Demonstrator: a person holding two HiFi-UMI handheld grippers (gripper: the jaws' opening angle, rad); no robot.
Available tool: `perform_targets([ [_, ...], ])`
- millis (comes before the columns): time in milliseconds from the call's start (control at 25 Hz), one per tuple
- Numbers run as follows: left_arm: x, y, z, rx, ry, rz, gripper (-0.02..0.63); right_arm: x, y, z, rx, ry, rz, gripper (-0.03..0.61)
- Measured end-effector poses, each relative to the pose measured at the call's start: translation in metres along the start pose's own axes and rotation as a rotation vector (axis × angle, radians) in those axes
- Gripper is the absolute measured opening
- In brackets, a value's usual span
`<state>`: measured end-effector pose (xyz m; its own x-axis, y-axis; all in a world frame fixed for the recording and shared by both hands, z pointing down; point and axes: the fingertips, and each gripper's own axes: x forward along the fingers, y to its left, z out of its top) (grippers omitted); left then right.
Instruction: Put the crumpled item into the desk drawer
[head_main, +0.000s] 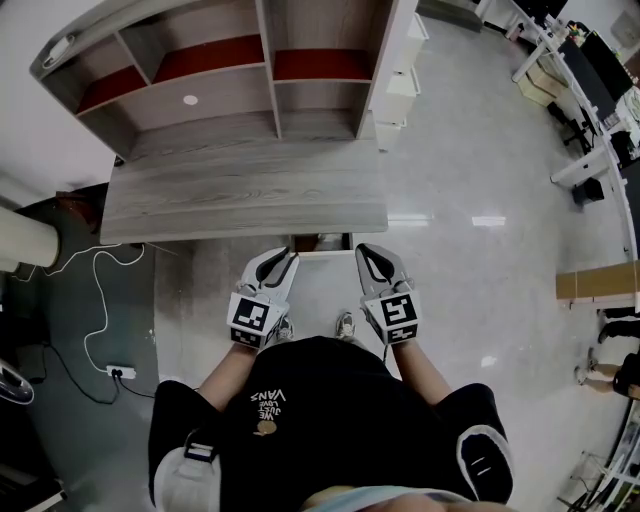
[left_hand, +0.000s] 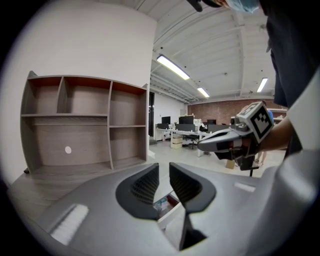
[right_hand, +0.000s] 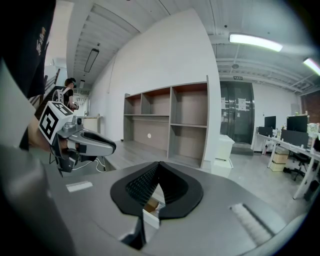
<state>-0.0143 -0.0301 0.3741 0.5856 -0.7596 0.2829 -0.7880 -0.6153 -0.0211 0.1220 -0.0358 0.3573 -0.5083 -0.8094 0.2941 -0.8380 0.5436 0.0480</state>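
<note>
We've got a flat grey wood-grain desk (head_main: 240, 190); left gripper (left_hand: 164, 172) has its ribbed jaws slightly apart and empty, right gripper (right_hand: 159, 170) is pressed together.

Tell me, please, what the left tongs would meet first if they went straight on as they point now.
Probably the open drawer, which shows past the parted left tongs; depth is unclear, so the desk edge might come first.

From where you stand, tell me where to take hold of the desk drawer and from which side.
I'd take the desk drawer by the top lip of its pale front panel, the only part jutting from under the desk. Come down from your side, one finger in the open gap, one outside. The left claw is open for that; the right claw is shut.
</note>
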Motion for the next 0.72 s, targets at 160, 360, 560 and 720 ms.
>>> perform_targets([
  [160, -0.003, 0.0, 0.002, -0.005, -0.022, 0.01, 0.111, -0.001, 0.003, 0.009, -0.008, -0.029, 0.014, 0.003],
  [360, -0.008, -0.002, 0.006, -0.009, -0.032, 0.033, 0.079, -0.005, 0.004, 0.018, -0.007, -0.062, 0.031, 0.003],
  [560, -0.012, -0.003, 0.015, -0.015, -0.062, 0.051, 0.058, -0.007, 0.005, 0.026, 0.006, -0.084, 0.046, 0.003],
  [720, -0.014, -0.004, 0.019, -0.005, -0.057, 0.068, 0.052, -0.009, 0.004, 0.03, 0.013, -0.095, 0.048, 0.002],
])
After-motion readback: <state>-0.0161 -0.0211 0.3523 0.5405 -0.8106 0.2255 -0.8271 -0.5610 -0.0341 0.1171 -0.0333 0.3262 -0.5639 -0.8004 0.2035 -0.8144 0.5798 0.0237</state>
